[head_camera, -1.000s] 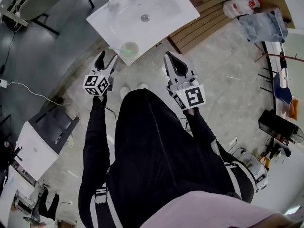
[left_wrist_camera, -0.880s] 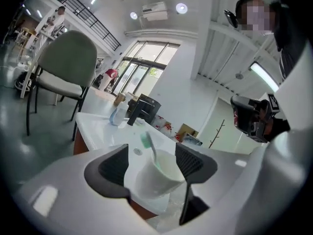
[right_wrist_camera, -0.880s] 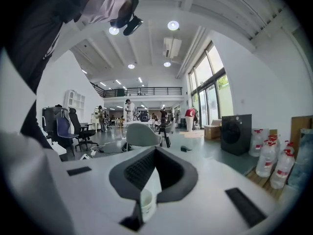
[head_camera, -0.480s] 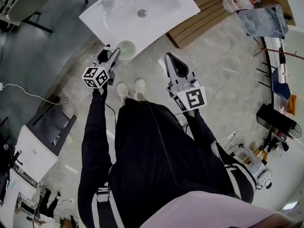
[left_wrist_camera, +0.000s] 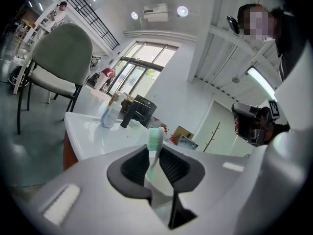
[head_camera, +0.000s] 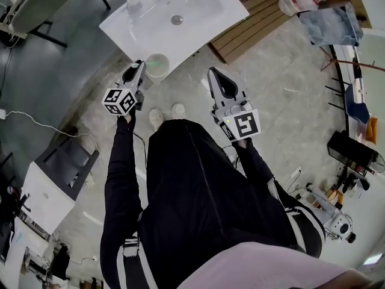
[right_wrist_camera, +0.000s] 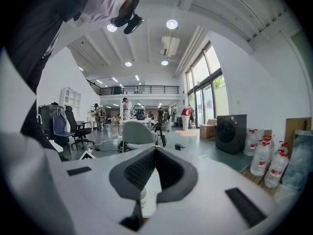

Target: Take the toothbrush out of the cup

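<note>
Toothbrush [left_wrist_camera: 156, 140] is seen near upright above cup [head_camera: 165, 65], bristle head up, handle pinched by closing jaws of left gripper [left_wrist_camera: 154, 156]; right gripper [right_wrist_camera: 155, 152] jaws are together, empty.

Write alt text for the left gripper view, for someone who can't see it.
The left gripper has its jaws closing on a green-and-white toothbrush, whose head stands up between them. Behind it is a white sink with a black tap and a soap bottle, and a chair stands at left.
</note>
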### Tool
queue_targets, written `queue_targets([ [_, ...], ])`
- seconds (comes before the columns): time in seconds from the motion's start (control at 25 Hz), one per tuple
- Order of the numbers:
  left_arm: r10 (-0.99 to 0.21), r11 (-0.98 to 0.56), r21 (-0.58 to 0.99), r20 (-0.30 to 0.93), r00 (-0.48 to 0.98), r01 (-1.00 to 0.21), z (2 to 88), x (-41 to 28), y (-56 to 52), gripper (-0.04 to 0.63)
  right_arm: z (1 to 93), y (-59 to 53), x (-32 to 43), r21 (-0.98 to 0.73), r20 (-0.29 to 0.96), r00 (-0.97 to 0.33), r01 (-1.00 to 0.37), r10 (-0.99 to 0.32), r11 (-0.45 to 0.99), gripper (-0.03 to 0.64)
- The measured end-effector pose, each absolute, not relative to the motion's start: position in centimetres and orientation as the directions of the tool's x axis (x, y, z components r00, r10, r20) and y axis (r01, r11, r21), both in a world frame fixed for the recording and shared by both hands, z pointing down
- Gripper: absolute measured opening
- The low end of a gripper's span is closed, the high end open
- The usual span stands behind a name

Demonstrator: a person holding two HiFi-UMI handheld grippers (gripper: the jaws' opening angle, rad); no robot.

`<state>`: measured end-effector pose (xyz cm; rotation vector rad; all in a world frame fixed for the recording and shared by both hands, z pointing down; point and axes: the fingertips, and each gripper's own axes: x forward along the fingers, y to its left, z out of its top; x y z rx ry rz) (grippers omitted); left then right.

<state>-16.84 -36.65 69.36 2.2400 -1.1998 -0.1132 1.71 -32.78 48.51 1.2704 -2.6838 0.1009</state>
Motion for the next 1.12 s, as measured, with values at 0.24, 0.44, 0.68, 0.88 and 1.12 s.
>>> queue_targets([
  [0.24,-0.765,-0.505,0.446,0.165,0.623,-0.739,64.8,-16.2,-36.3,0.058,47.4,-32.2,2.0,0.015,0.157,-0.622,-0.775,-0.767,0.632,0.002],
  [0.44,-0.774,-0.541,0.384,0.122,0.622,-0.748,60.0,-16.1,-35.2,0.055,45.8,-31.6,2.7,0.021,0.121,-0.621,-0.778,-0.774,0.627,0.002],
  [0.68,-0.792,-0.566,0.304,0.058,0.608,-0.766,52.6,-16.1,-31.7,0.054,44.1,-30.5,3.5,0.026,0.078,-0.623,-0.779,-0.778,0.626,0.002],
  [0.88,-0.827,-0.546,0.234,0.008,0.563,-0.805,45.8,-16.2,-27.4,0.052,42.9,-29.0,4.3,0.016,0.059,-0.621,-0.782,-0.781,0.623,0.002],
  [1.12,-0.868,-0.494,0.142,-0.032,0.495,-0.858,40.8,-16.5,-22.6,0.049,41.8,-25.9,4.8,0.004,0.051,-0.635,-0.772,-0.771,0.636,0.002],
])
